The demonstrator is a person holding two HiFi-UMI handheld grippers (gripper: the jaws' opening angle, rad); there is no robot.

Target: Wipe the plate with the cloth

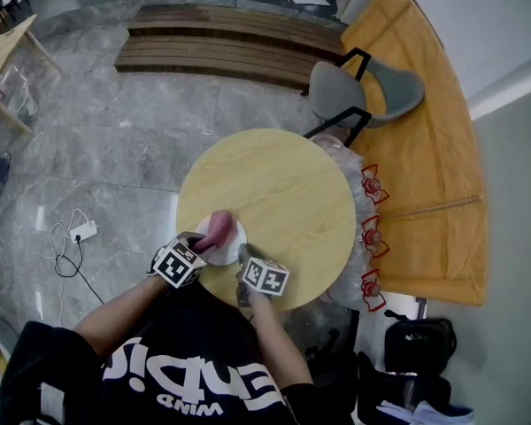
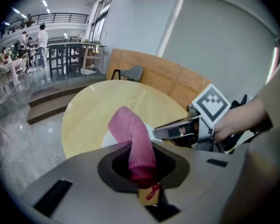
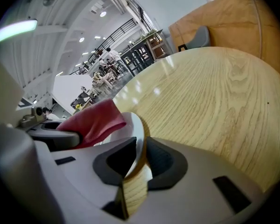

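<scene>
Left gripper [image 2: 143, 174]: jaws pinched on the lower end of the pink terry cloth [image 2: 133, 139]. The cloth is rolled into a stub and sticks out forward past the jaws. Its tip lies over the small round white plate [image 1: 234, 248], which sits at the near-left edge of the round pale-wood table [image 1: 292, 193]. Right gripper [image 3: 134, 164]: jaws clamped on the plate's near rim, bracing it.

Step, my read: wiping is just starting or in progress, with the plate braced and the cloth over its face. The next move calls for sweeping the cloth across the plate with light downward pressure while the right grip doesn't let go. The plate is close to the table edge, so a hard push toward the person could slide it off.

View differences:
- Head view: gives the layout. Both grippers are side by side at the near edge, and a grey chair [image 1: 365, 91] stands beyond the far-right edge. Cloth-to-plate contact is too small to judge.
- Left gripper view: shows the pinch on the cloth; the plate is only a white sliver.
- Right gripper view: shows the rim between the jaws, and the plate looks tipped. I can't tell whether its far rim rests on the table.
</scene>
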